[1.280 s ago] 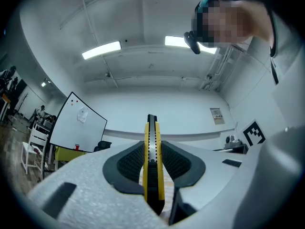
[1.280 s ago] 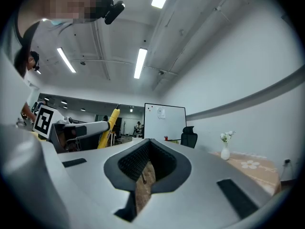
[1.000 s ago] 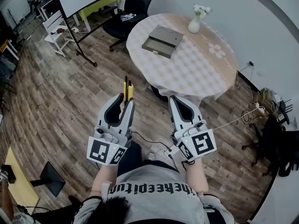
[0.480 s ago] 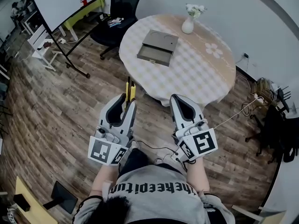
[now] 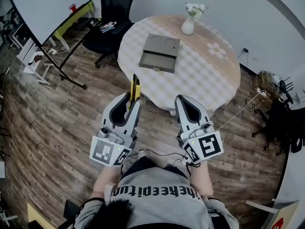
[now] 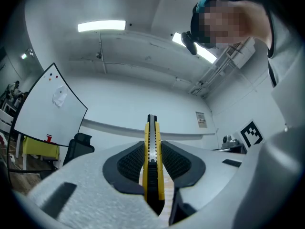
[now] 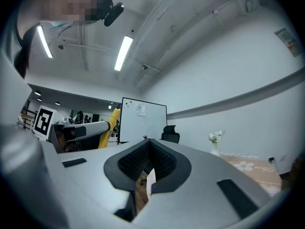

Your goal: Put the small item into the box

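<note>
Ahead of both grippers, on the round table, the grey box lay open, well apart from them and roughly midway between their lines. The left gripper clamped a yellow utility knife, its length pointing toward the table, while the right gripper was closed on nothing. Compared with a second before, the table edge had drawn nearer the knife tip.

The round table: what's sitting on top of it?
A flat grey box and a white vase of flowers stand on its checked cloth. The cloth hides the tabletop itself; the box's contents cannot be made out.
</note>
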`<state>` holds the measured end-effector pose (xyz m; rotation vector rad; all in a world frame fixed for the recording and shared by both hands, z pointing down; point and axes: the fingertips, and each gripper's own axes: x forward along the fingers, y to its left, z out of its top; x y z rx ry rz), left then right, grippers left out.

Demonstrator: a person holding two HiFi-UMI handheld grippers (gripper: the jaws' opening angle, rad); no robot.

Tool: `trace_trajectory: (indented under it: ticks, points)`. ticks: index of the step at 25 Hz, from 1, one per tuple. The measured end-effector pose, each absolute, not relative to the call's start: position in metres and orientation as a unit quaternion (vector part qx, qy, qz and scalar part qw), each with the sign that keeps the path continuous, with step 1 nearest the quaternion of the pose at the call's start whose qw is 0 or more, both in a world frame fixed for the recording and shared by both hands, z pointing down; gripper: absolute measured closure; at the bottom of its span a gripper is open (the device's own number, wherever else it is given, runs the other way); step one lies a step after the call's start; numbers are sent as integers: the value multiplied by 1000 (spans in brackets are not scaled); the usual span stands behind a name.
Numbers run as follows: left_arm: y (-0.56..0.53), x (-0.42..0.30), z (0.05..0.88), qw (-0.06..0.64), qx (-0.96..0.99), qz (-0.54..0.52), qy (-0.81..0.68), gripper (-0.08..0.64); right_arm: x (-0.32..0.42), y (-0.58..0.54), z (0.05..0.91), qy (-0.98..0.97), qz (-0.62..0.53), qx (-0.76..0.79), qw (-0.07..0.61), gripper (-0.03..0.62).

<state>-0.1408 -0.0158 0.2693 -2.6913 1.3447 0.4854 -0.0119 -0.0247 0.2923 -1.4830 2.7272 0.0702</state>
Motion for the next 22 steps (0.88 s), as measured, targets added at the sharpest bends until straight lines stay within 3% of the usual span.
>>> trace_trajectory:
  ticks: [22]
  points:
    - [-85, -159, 283, 30, -902, 155, 402, 440, -27, -83, 304, 855, 11, -518, 12, 586]
